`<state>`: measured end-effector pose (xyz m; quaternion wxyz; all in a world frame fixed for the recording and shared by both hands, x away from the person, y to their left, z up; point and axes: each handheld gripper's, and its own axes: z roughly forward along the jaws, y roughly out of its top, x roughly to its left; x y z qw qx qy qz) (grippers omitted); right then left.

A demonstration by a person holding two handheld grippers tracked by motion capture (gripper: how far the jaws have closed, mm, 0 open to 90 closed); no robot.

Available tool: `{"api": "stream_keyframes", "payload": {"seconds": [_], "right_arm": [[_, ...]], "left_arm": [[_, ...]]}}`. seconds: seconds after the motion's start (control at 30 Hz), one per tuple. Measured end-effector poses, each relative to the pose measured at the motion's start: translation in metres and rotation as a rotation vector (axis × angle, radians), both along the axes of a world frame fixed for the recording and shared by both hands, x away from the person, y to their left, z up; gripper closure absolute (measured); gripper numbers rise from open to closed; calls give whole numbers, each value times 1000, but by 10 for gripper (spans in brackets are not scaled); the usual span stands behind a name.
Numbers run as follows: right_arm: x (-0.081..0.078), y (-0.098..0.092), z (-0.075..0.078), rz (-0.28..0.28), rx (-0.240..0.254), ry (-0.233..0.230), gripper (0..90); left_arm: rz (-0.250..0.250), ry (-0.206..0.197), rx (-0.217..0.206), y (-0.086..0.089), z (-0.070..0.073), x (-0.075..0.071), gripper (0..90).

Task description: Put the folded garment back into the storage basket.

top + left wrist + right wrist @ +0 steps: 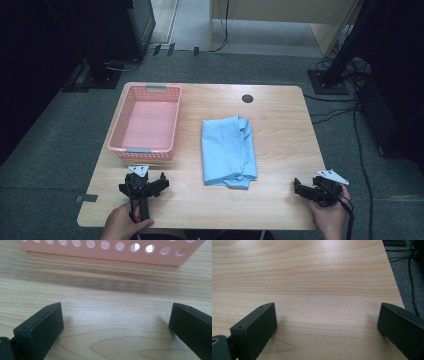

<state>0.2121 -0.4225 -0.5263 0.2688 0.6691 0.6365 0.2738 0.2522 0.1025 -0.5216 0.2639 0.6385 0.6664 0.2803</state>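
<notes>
A folded light blue cloth point(228, 151) lies in the middle of the wooden table point(280, 130). To its left stands an empty pink plastic basket point(146, 121), whose perforated near wall point(110, 251) faces the left gripper. My left gripper point(144, 184) rests near the front left edge, just in front of the basket, open with nothing between its jaws point(116, 320). At the front right corner my right gripper point(312, 189) is open over bare wood point(327, 317), well right of the cloth.
A dark round cable hole point(247, 98) sits near the table's far edge. The table's right edge point(395, 282) runs close beside the right gripper, with grey carpet and cables point(412, 275) beyond. Black stands point(327, 80) flank the table's far corners.
</notes>
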Motion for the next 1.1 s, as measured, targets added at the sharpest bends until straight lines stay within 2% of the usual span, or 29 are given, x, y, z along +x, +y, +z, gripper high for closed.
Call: {"api": "stream_keyframes", "payload": {"seconds": [0.23, 0.3, 0.43, 0.5, 0.67, 0.8, 0.97, 1.1], "right_arm": [[0, 1, 0, 13, 1, 14, 0], [0, 1, 1, -2, 3, 26, 0], [1, -3, 4, -43, 34, 34, 0], [0, -4, 5, -43, 48, 33, 0], [0, -1, 11, -45, 48, 44, 0], [1, 1, 17, -38, 77, 42, 0], [3, 11, 30, -10, 31, 38, 0], [8, 18, 40, -2, 34, 35, 0]], "left_arm": [[0, 0, 0, 0, 0, 0, 0], [1, 0, 0, 0, 0, 0, 0], [1, 0, 0, 0, 0, 0, 0], [0, 0, 1, 0, 0, 0, 0], [0, 0, 0, 0, 0, 0, 0], [0, 0, 0, 0, 0, 0, 0], [0, 0, 0, 0, 0, 0, 0], [0, 0, 0, 0, 0, 0, 0]]}}
